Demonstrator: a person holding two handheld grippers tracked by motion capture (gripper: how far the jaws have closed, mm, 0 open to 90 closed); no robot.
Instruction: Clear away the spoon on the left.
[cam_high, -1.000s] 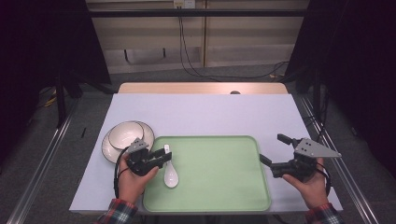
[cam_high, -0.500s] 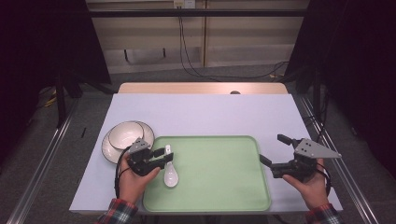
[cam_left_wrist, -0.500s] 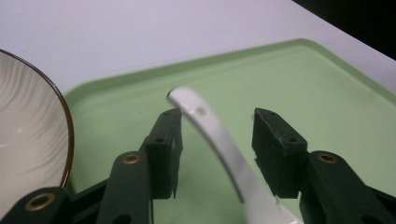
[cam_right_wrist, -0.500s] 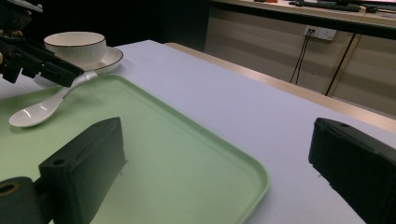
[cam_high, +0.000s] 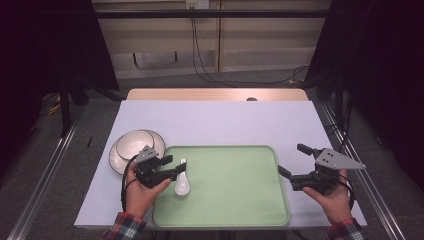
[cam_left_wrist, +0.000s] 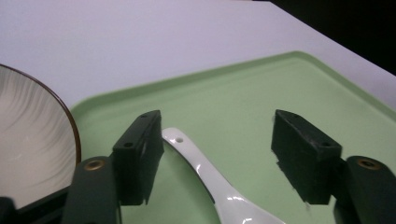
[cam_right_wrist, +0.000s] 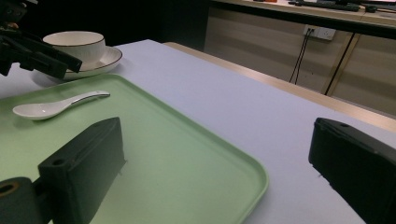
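Spoon released on the tray, both grippers open.

Across the last second nothing shifted: the pale bench (cam_high: 225, 120) and smooth green tray (cam_high: 235, 195) sat as before, beside the ribbed bowl on its saucer (cam_high: 131, 145). Your right gripper (cam_high: 295, 162) hovered wide open, empty, and your left gripper (cam_left_wrist: 217, 158) stayed parted around the glossy white ceramic spoon (cam_left_wrist: 212, 184), the handle touching one of its fingers (cam_left_wrist: 140, 154).

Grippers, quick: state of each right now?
Left gripper: open, jaws either side of the white spoon's handle, holding nothing.
Right gripper: open, empty, over the green tray's edge.
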